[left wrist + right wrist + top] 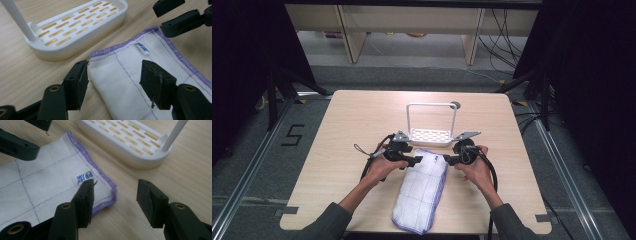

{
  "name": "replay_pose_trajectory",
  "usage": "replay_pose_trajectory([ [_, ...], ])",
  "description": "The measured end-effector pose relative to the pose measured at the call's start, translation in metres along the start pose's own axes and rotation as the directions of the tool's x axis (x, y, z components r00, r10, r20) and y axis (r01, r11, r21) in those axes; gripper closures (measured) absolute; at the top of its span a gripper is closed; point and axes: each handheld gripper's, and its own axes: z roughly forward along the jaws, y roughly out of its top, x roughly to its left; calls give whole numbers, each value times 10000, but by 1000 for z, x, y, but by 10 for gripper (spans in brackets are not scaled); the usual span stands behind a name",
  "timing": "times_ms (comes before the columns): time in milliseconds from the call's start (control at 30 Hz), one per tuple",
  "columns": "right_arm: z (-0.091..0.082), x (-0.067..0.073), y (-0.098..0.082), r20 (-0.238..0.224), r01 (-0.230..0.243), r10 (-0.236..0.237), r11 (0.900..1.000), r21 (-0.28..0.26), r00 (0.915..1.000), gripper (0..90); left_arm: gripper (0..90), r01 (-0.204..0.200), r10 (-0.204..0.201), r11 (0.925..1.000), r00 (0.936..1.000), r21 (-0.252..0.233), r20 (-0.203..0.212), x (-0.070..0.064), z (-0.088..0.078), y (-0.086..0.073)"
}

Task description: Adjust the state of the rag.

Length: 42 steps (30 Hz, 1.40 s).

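1. Our folded towel lies lengthwise, 12 to 6 o'clock, at the table's near edge.
2. It's white, purple-hemmed, with a small label.
3. Left gripper and right gripper are both spread over its far corners, pinching nothing.

The right gripper is low over the wooden surface with its jaws apart and nothing pressed between them; one jaw sits above the purple-hemmed corner of the folded white cloth, just beside its small printed label, the other over bare wood. A white slotted rack with an upright white post stands near that corner, not touching it. The left gripper hangs over the cloth's far part.
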Motion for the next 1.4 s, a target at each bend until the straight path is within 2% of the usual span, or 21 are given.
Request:
replay_pose_trajectory([
  [33,1,-1,0,61,171,-170,9998,-86,9998,487,389,-55,56,10000,9999,62,-113,0,3,0],
  [100,1,-2,0,99,51,-49,9999,-152,9999,487,393,-56,56,9997,10000,226,-15,1,11,0],
  [133,2,-3,-1,124,214,-211,9996,-206,9997,487,403,-72,73,9996,10000,275,-46,1,14,0],
  [200,2,-2,-1,107,-155,156,9999,-43,9998,482,410,-65,70,9992,9999,395,-124,3,20,0],
  [300,6,-3,-2,128,69,-68,9999,-103,9999,479,415,24,-18,9994,9998,359,-172,6,24,1],
  [367,8,0,-2,25,-160,160,9999,-33,9999,474,452,-230,233,9992,9997,335,-95,7,25,2],
  [433,10,2,-2,61,-35,34,9999,152,10000,474,503,-494,498,9980,9987,382,-93,8,26,2],
  [467,12,2,-2,35,-28,27,9998,191,10000,474,522,-462,467,9984,9988,332,-128,7,27,1],
  [600,16,5,-2,42,86,-87,9996,259,10000,471,671,-835,837,9963,9965,224,-53,9,25,1],
  [633,16,6,-1,34,19,-19,9999,165,10000,469,714,-918,923,9955,9955,230,-220,9,24,1],
  [767,13,4,-1,123,105,-106,9999,49,9999,459,807,-883,887,9960,9958,169,-242,14,21,-2],
  [800,12,5,0,112,-103,102,9999,126,9999,455,814,-878,881,9961,9959,127,-216,13,20,-4],
  [833,14,3,-1,157,62,-63,9999,97,9999,451,817,-906,908,9958,9956,110,-237,13,20,-5],
  [867,14,4,-1,160,-152,149,9998,153,9998,449,818,-989,993,9950,9947,153,-250,12,19,-5],
  [933,16,3,-1,233,19,-20,10000,33,9997,451,822,-1122,1129,9935,9930,209,-339,11,17,-5],
  [1033,19,5,0,204,-24,22,10000,70,9998,453,823,-1129,1136,9934,9929,220,-340,11,17,-6],
  [1167,25,7,0,227,277,-285,9989,371,9993,467,822,-1147,1155,9931,9927,245,-334,12,16,-6],
  [1267,28,8,-1,186,174,-182,9991,376,9997,501,821,-1180,1188,9927,9923,268,-337,12,15,-6],
  [1300,30,8,-1,145,95,-98,9998,193,9998,525,820,-1163,1171,9929,9926,263,-334,12,15,-6],
  [1333,28,6,-1,15,142,-142,9993,354,9999,561,820,-1146,1154,9931,9927,257,-340,12,15,-7],
  [1400,28,5,-2,-192,-120,125,9996,249,9997,633,820,-1149,1157,9931,9927,245,-344,12,15,-7],
])
